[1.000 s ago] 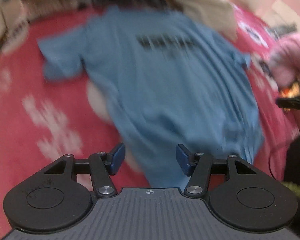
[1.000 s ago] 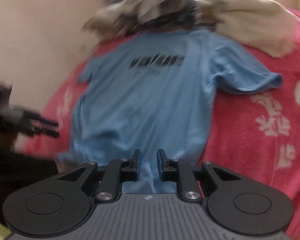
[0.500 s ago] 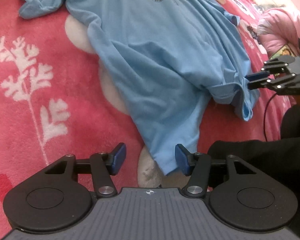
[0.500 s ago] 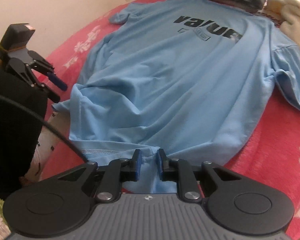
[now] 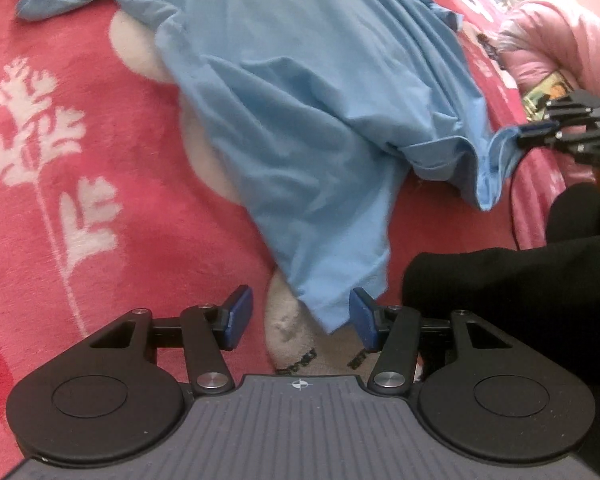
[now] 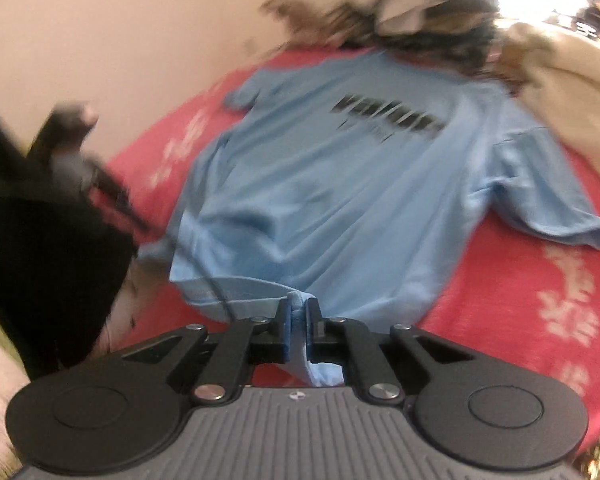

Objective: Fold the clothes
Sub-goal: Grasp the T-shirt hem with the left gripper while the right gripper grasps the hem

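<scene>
A plush red blanket with white leaf prints covers the surface, a pale wall behind it and a heap of beige and dark laundry at its far edge. The right gripper has its jaws closing, pinched on a fold of the hem of the blue T-shirt; cloth bunches between its blue pads. The left gripper stands with its jaws apart, the shirt's other hem corner hanging between the pads and touching neither. The shirt lies spread on the blanket, soft and creased, with dark lettering across the chest and short sleeves out toward the side edges. A black sleeve is near the lower hem.
</scene>
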Action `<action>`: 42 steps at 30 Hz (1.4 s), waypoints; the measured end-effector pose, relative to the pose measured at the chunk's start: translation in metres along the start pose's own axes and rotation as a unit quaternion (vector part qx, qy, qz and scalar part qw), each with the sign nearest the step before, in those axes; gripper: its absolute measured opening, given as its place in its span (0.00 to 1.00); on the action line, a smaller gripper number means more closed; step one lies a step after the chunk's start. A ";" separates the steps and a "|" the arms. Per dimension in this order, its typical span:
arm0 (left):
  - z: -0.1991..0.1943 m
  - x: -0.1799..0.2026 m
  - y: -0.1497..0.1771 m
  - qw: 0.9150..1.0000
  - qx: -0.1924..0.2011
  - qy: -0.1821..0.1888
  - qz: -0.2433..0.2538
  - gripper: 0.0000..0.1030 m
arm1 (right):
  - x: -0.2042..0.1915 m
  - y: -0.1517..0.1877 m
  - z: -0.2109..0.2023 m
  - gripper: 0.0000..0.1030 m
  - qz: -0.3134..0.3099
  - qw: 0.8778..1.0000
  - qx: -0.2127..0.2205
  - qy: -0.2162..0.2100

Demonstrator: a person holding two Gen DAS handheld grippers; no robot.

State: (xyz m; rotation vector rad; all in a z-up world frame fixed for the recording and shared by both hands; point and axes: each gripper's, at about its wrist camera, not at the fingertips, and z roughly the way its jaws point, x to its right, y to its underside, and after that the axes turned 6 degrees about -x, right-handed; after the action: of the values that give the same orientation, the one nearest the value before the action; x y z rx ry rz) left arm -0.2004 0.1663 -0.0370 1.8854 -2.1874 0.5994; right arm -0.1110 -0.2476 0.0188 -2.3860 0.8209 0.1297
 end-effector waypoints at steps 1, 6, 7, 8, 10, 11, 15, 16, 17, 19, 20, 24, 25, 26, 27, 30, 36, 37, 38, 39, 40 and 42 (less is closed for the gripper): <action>-0.001 0.003 0.000 1.000 0.003 0.001 0.007 0.52 | 0.004 -0.001 -0.005 0.07 0.019 1.000 0.015 -0.002; -0.002 0.022 -0.005 0.997 0.012 0.001 0.072 0.52 | 0.026 -0.008 -0.013 0.07 0.103 0.991 0.083 0.004; 0.000 0.027 -0.006 0.996 0.009 -0.005 0.093 0.52 | 0.031 -0.010 -0.013 0.07 0.120 0.988 0.094 0.005; 0.004 0.034 -0.006 0.993 0.005 -0.014 0.117 0.52 | 0.037 -0.012 -0.012 0.07 0.137 0.985 0.105 0.007; 0.012 0.047 -0.006 0.986 -0.003 -0.032 0.165 0.49 | 0.047 -0.013 -0.012 0.07 0.165 0.978 0.126 0.011; 0.017 0.052 -0.005 0.983 -0.009 -0.040 0.181 0.46 | 0.052 -0.015 -0.014 0.07 0.177 0.974 0.138 0.012; 0.036 0.067 -0.004 0.966 -0.025 -0.091 0.239 0.21 | 0.070 -0.019 -0.022 0.07 0.216 0.959 0.183 0.010; 0.039 0.069 -0.004 0.963 -0.022 -0.103 0.249 0.12 | 0.074 -0.021 -0.025 0.07 0.222 0.956 0.193 0.011; 0.039 0.070 -0.005 0.962 -0.020 -0.110 0.251 0.08 | 0.078 -0.023 -0.029 0.07 0.226 0.953 0.200 0.012; 0.037 0.066 -0.007 0.964 -0.013 -0.122 0.238 0.03 | 0.083 -0.028 -0.036 0.07 0.226 0.951 0.211 0.019; 0.034 0.065 -0.007 0.964 -0.006 -0.127 0.233 0.02 | 0.086 -0.031 -0.041 0.07 0.223 0.950 0.216 0.021; -0.002 0.055 -0.007 0.965 0.041 -0.144 0.213 0.02 | 0.085 -0.034 -0.066 0.07 0.193 0.950 0.244 0.018; -0.015 0.052 -0.006 0.965 0.055 -0.150 0.209 0.01 | 0.083 -0.033 -0.074 0.07 0.181 0.951 0.249 0.015; -0.027 0.051 -0.005 0.963 0.067 -0.158 0.208 0.01 | 0.080 -0.032 -0.081 0.07 0.169 0.952 0.254 0.013; -0.041 0.050 -0.003 0.961 0.079 -0.166 0.209 0.01 | 0.077 -0.029 -0.088 0.07 0.155 0.954 0.258 0.009; -0.080 0.046 0.006 0.953 0.103 -0.188 0.213 0.01 | 0.069 -0.018 -0.102 0.07 0.123 0.962 0.245 0.006; -0.103 0.046 0.014 0.949 0.086 -0.209 0.219 0.01 | 0.052 0.008 -0.085 0.07 0.083 0.987 0.138 0.003; -0.101 0.045 0.018 0.949 0.077 -0.208 0.224 0.01 | 0.047 0.011 -0.079 0.07 0.069 0.992 0.110 0.004; -0.099 0.044 0.023 0.949 0.067 -0.207 0.230 0.01 | 0.042 0.014 -0.072 0.07 0.054 0.995 0.081 0.003; -0.093 0.044 0.027 0.948 0.056 -0.205 0.236 0.01 | 0.036 0.018 -0.065 0.07 0.039 0.998 0.053 0.002; -0.087 0.043 0.031 0.948 0.045 -0.203 0.242 0.01 | 0.031 0.021 -0.059 0.07 0.024 0.999 0.025 0.001; -0.076 0.041 0.040 0.946 0.022 -0.199 0.255 0.01 | 0.021 0.028 -0.048 0.07 -0.003 1.000 -0.027 0.001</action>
State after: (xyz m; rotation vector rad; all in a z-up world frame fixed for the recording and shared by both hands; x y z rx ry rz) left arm -0.2550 0.1657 0.0412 1.5572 -2.9846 0.3611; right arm -0.1150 -0.3039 0.0374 -2.4390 0.8217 0.1478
